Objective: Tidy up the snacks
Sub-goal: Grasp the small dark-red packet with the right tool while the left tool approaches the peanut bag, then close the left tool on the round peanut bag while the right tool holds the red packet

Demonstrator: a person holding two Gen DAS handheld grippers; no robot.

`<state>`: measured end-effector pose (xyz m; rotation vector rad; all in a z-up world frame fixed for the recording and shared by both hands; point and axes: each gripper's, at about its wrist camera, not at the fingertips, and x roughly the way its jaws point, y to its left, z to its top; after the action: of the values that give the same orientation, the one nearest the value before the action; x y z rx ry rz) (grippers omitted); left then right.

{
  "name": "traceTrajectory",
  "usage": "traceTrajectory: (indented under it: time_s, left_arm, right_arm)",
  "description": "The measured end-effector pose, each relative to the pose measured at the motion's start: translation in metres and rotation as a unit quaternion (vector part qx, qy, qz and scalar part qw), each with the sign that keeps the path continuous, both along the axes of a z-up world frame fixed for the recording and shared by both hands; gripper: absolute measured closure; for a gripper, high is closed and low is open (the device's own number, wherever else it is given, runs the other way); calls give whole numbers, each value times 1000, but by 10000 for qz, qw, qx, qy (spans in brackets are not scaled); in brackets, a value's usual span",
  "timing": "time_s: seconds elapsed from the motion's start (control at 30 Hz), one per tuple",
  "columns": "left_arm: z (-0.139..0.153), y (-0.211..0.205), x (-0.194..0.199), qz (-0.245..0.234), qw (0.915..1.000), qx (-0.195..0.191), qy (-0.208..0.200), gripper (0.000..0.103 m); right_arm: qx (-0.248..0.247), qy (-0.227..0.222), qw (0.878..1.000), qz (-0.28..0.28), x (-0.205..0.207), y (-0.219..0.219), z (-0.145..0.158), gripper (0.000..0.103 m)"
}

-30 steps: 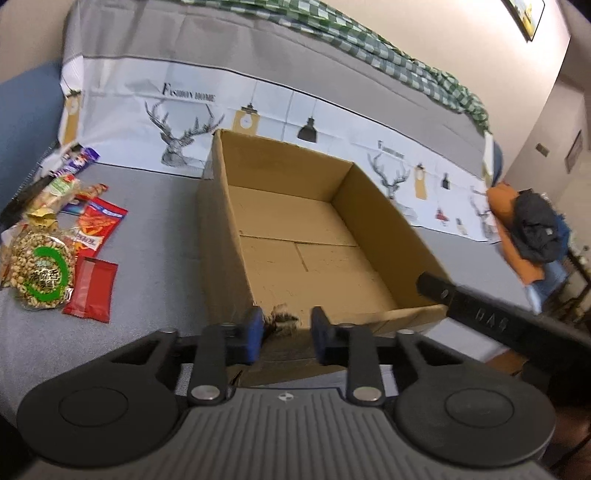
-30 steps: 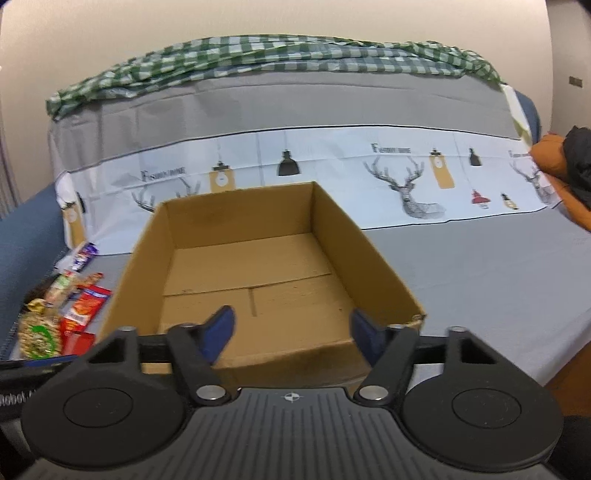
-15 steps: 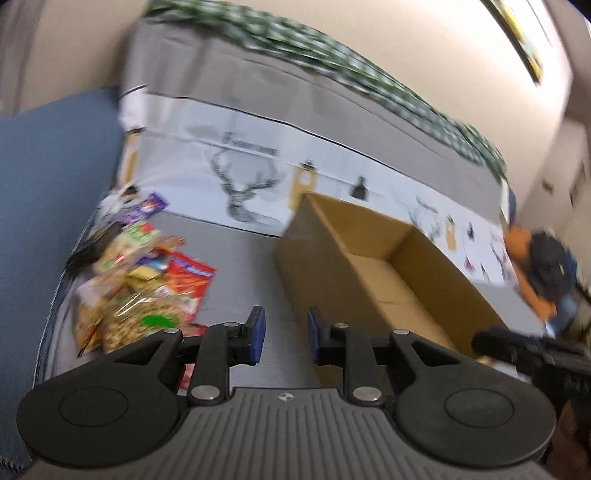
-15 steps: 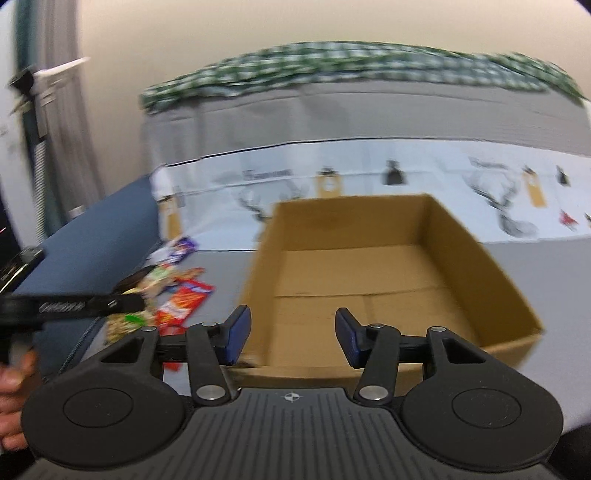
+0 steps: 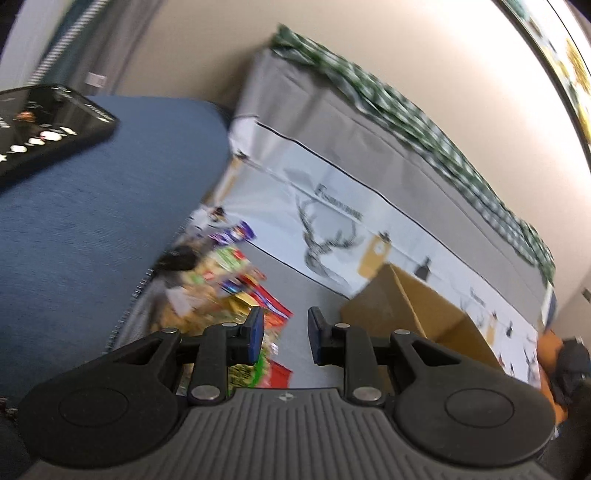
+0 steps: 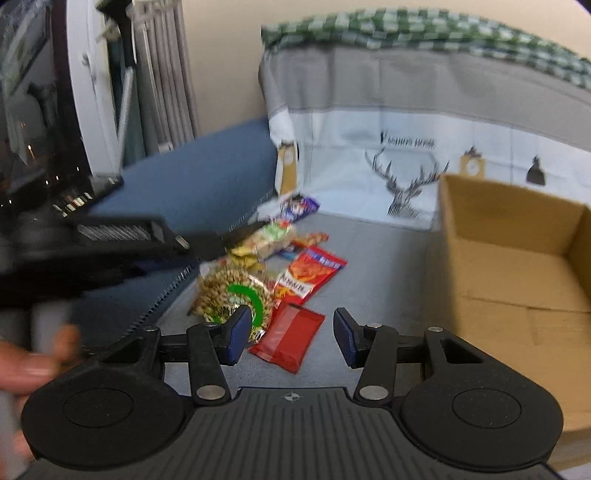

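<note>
A pile of snack packets (image 5: 225,284) lies on the grey sofa seat beside the blue armrest. In the right wrist view it shows a peanut bag with a green ring (image 6: 236,299), an orange-red packet (image 6: 314,271) and a plain red packet (image 6: 290,334). My right gripper (image 6: 290,336) hovers open above the red packet, which shows in the gap but is not touched. My left gripper (image 5: 285,336) is narrowly open with nothing in it, pointing at the pile's right edge. From the right wrist it appears as a black bar, the left gripper (image 6: 242,233), over the pile's far side. The open cardboard box (image 6: 517,251) stands to the right.
A blue armrest (image 5: 92,229) borders the pile on the left, with a dark phone (image 5: 48,125) above it. The sofa back carries a deer-print cover (image 6: 406,177) and a green checked cloth (image 6: 424,33). A person's hand (image 6: 26,365) holds the left tool.
Both views have swung left, from the empty box to the snack pile. The right jaws have narrowed somewhat. The left jaws keep the same small gap.
</note>
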<state>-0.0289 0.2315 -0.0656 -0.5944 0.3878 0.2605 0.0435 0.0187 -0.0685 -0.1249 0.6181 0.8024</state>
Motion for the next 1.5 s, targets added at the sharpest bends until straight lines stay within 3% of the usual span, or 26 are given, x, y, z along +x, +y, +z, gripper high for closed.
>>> traceTrajectory:
  time_s: [0.13, 0.27, 0.37, 0.53, 0.6, 0.7, 0.73, 0.87, 1.0, 1.07, 1.17, 1.27, 1.4, 1.5]
  left_arm:
    - [-3, 10, -3, 157, 9997, -164, 19, 74]
    - [-6, 16, -4, 217, 9993, -284, 52, 66]
    - [-8, 19, -5, 225, 9991, -348, 58, 66]
    - [-10, 22, -4, 260, 9987, -443, 78, 64]
    - [-12, 24, -4, 276, 9985, -472, 96, 62]
    - [-14, 27, -5, 311, 9980, -534, 119, 60]
    - [-15, 28, -6, 332, 9978, -560, 125, 59]
    - [-16, 28, -3, 377, 9974, -568, 240, 52]
    - [-16, 21, 7, 389, 9972, -304, 554, 41]
    - [-17, 12, 17, 390, 9957, -23, 845, 30]
    - [-22, -4, 36, 336, 9890, 499, 1354, 15]
    - [-29, -17, 52, 263, 9812, 961, 1652, 2]
    - [-44, -23, 73, 322, 9702, 1287, 2026, 2]
    - [-54, -21, 85, 471, 9626, 1413, 2261, 2]
  right_arm:
    - [-348, 167, 9992, -143, 19, 32, -36, 39]
    - [-472, 469, 9972, -331, 39, 49, -64, 31]
    - [-582, 672, 9959, -195, 47, 66, -79, 23]
    - [-983, 511, 9937, -152, 45, 88, -95, 16]
    - [-1007, 399, 9940, -141, 40, 90, -95, 20]
    - [-998, 211, 9948, 11, 34, 85, -91, 53]
    - [-1057, 169, 9942, 54, 35, 85, -87, 58]
    - [-1154, 180, 9929, 215, 37, 68, -76, 59]
    - [-1207, 258, 9917, 358, 22, 38, -56, 59]
    - [-1239, 327, 9906, 477, 10, 24, -47, 59]
    - [-1177, 377, 9910, 517, -1, 4, -38, 59]
    - [-1021, 530, 9929, 296, -4, -14, -49, 59]
    - [-905, 970, 9910, 176, 2, -18, -64, 58]
    - [-1017, 662, 9921, 303, -2, -15, -66, 54]
